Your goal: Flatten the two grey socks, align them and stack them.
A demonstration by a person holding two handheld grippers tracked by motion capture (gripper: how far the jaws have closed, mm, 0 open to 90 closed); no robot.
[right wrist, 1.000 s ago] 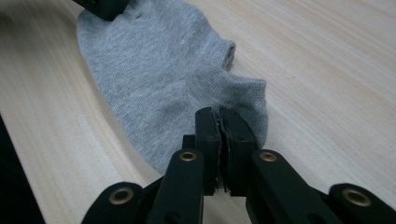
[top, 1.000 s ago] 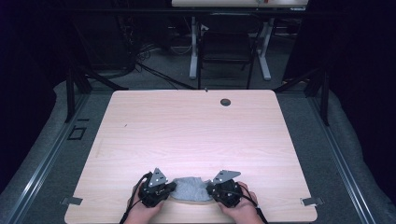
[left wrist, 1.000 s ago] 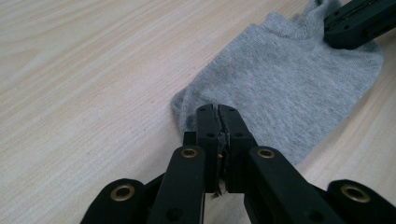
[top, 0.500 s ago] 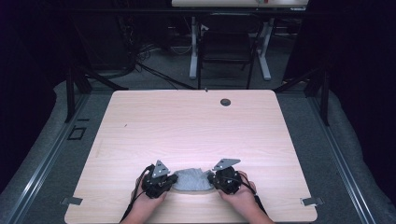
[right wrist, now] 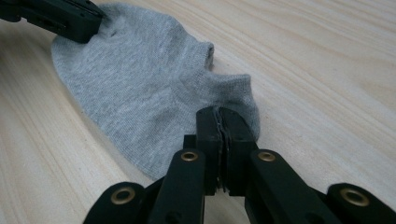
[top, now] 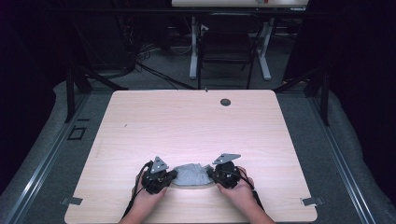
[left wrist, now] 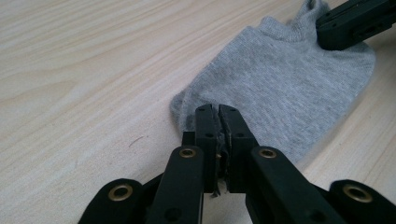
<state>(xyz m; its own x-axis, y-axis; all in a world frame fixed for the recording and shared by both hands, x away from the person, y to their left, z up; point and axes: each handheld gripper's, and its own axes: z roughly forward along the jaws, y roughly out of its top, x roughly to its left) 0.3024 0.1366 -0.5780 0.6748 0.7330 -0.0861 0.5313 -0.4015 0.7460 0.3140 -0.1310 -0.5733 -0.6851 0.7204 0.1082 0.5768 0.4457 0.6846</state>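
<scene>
A grey ankle sock [top: 190,174] is lying flat near the front edge of the light wood desk [top: 196,121], a little left of the middle, and it is being held at both ends. The left gripper [top: 169,175] is sitting at the sock's left end, the person's left hand [top: 148,196] wrapping it from behind. In the left gripper view, the left gripper [left wrist: 217,112] is showing its two black jaws pressed together with a fold of the sock [left wrist: 285,84] caught between them, the fabric bunching slightly at the pinch. The right gripper [left wrist: 348,21] is appearing at the far corner of that view, its black tip lying on the sock's ribbed cuff end.

The right gripper [top: 211,172] is sitting at the sock's right end, with the right hand [top: 238,189] behind it. In the right gripper view, the right gripper [right wrist: 219,114] is likewise closed tight on the sock [right wrist: 140,88], pinching the fabric beside the rounded heel, close to the cuff opening. The left gripper [right wrist: 70,18] is reaching into that view's far left corner, touching the sock's toe end.

A grey three-cornered plate is riding on top of each gripper, and cables are trailing back toward the person. A small dark round grommet [top: 225,101] is sitting near the desk's far edge, right of centre, well apart from the sock. Beyond the desk, the white legs of another table [top: 193,51] are standing on the grey floor.
</scene>
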